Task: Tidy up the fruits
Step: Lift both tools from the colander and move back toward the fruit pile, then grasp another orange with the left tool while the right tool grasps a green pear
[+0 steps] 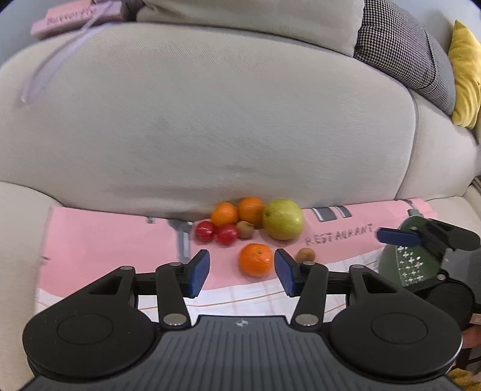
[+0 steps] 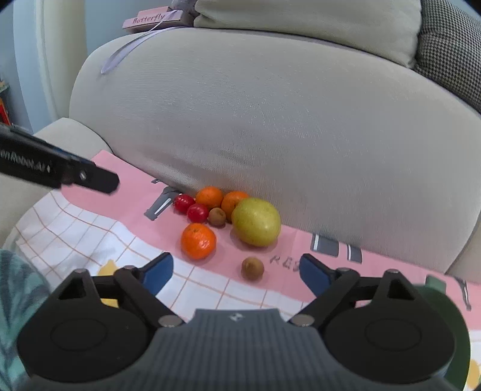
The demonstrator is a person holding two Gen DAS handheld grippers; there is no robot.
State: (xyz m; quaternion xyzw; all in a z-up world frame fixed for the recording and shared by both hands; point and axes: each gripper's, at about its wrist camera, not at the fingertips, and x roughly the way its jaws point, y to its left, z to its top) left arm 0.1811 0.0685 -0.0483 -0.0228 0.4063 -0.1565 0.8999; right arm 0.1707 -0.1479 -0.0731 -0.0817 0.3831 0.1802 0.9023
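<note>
Fruit lies on a pink cloth (image 1: pixel 99 240) on a sofa seat. A pile sits against the backrest: two oranges (image 1: pixel 237 212), two small red fruits (image 1: pixel 215 232), a kiwi (image 1: pixel 245 229) and a big yellow-green fruit (image 1: pixel 282 219). A loose orange (image 1: pixel 255 260) lies just beyond my left gripper (image 1: pixel 242 272), which is open, its pads not pressing on it. A loose small kiwi (image 2: pixel 252 268) lies between the fingertips of my right gripper (image 2: pixel 236 276), open and wide around it. A green bowl (image 1: pixel 405 261) stands at the right under the right gripper's blue finger (image 1: pixel 396 236).
The beige sofa backrest (image 1: pixel 210 120) rises right behind the pile. A pink gift box (image 2: pixel 153 19) with a ribbon rests on top of it. Houndstooth (image 1: pixel 399 51) and yellow cushions (image 1: pixel 466 75) lie at the right. A teal sleeve (image 2: pixel 15 300) shows at the lower left.
</note>
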